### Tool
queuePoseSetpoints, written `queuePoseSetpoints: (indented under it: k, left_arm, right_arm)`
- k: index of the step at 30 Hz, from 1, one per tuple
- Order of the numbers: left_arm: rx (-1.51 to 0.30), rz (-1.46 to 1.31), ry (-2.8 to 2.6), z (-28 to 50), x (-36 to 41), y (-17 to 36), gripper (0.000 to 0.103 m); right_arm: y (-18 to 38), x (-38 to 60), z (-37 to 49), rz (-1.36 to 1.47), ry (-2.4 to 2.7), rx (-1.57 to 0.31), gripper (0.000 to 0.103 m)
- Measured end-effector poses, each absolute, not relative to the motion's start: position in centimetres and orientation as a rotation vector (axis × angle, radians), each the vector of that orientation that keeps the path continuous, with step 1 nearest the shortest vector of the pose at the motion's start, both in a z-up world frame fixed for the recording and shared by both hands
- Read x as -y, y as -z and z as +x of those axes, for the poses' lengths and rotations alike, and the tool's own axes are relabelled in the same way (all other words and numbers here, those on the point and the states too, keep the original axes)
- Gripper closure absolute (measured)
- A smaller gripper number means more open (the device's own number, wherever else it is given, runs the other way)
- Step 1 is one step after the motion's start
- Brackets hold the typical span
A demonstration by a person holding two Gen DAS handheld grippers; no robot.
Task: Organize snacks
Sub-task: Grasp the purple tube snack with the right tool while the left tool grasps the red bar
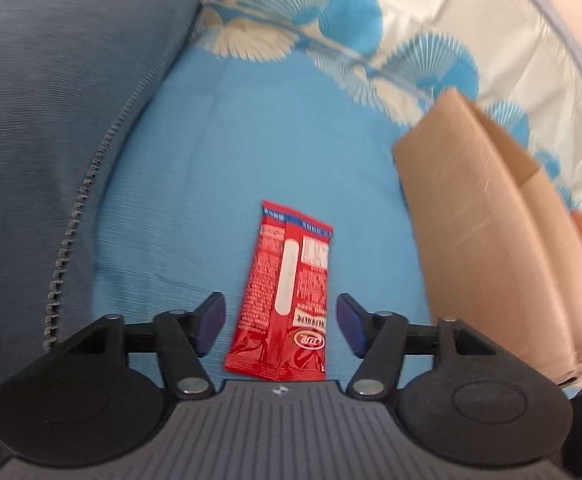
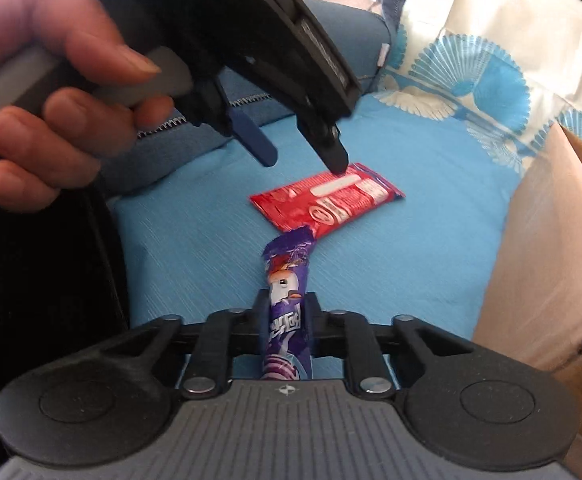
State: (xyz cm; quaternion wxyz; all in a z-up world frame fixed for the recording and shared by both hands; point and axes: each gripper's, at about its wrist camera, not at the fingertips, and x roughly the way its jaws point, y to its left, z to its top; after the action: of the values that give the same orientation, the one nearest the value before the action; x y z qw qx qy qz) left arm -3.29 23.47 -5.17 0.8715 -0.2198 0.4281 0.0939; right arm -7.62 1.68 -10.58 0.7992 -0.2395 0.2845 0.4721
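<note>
- since the flat red foil snack packet (image 1: 285, 300) lay printed-back-up on the blue bedsheet (image 1: 219, 168), between my left gripper (image 1: 281, 320)'s spread jaws and untouched by either pad, i judged it best to drop straight down and pinch its long edges squarely.
- my right gripper (image 2: 285, 312) was clamped tight on a slim purple snack stick wrapper (image 2: 287, 304), held above the sheet.
- the brown cardboard box (image 1: 487, 232) stood just to the right, the likely drop spot.
</note>
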Motion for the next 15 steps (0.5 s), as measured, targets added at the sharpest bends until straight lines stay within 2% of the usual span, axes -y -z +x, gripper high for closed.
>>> queuePoseSetpoints:
  k: [4, 12, 13, 14, 15]
  left_arm:
    - [-0.904, -0.352, -0.235, -1.9, -22.0, 6.0, 0.024]
    - [-0.978, -0.115, -0.24, -0.1, -18.9, 7.8, 0.025]
    - [-0.981, -0.094, -0.237, 0.0, -18.6, 7.8, 0.031]
    - [-0.98, -0.081, -0.239, 0.0, -18.6, 7.9, 0.044]
    - [-0.976, -0.085, -0.241, -0.1, -18.8, 7.8, 0.048]
  right_arm:
    - [10.0, -1.1, -7.2, -0.473, -0.967, -0.64, 0.087]
    - [10.2, -0.8, -6.8, -0.444, -0.892, -0.691, 0.087]
    - [10.2, -0.8, -6.9, -0.446, -0.891, -0.692, 0.087]
    - [10.3, -0.7, -6.9, -0.448, -0.889, -0.693, 0.087]
    - [10.3, -0.8, -6.8, -0.45, -0.886, -0.694, 0.087]
